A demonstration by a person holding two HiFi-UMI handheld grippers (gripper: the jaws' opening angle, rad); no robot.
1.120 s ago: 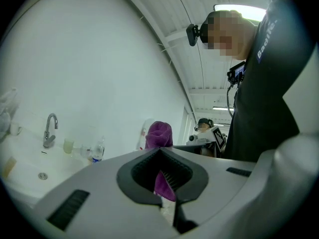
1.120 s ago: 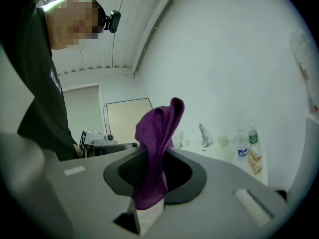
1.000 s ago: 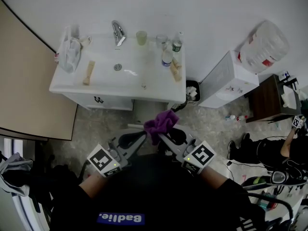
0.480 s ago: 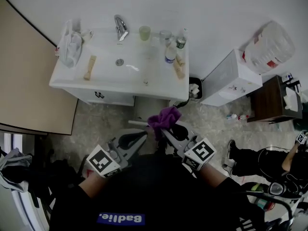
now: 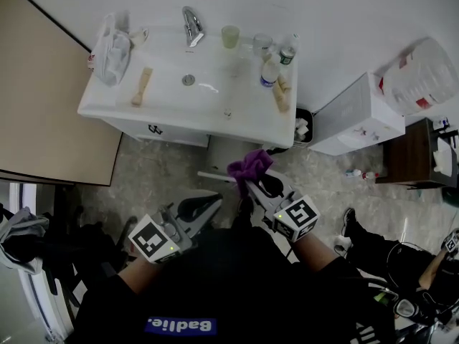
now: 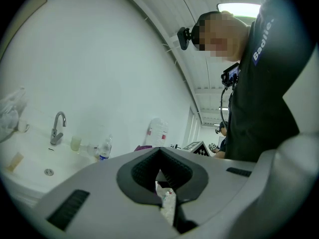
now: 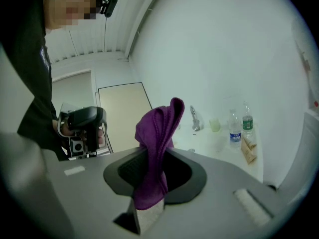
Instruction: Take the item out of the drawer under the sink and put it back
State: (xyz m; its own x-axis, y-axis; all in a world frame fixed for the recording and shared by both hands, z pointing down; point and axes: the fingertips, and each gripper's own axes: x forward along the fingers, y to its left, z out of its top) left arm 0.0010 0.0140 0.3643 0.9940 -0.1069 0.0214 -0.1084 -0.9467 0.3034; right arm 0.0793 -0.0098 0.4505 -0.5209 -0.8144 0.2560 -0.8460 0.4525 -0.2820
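Observation:
A crumpled purple cloth sticks up from my right gripper, which is shut on it just in front of the white vanity. In the right gripper view the cloth hangs between the dark pads of that gripper and droops over them. My left gripper hovers beside it to the left, shut and holding nothing. Its tips meet, with floor showing behind them. A drawer front with a dark handle sits under the basin. A thin white edge juts out below the cloth.
On the basin rim stand a faucet, a cup, bottles and a plastic bag. A small bin and a white box stand to the right. A tan door is at the left, and a person's legs are at lower right.
My right gripper has carried the purple cloth lower and closer to the vanity's front. The left gripper has stayed put. The head view has shifted a little.

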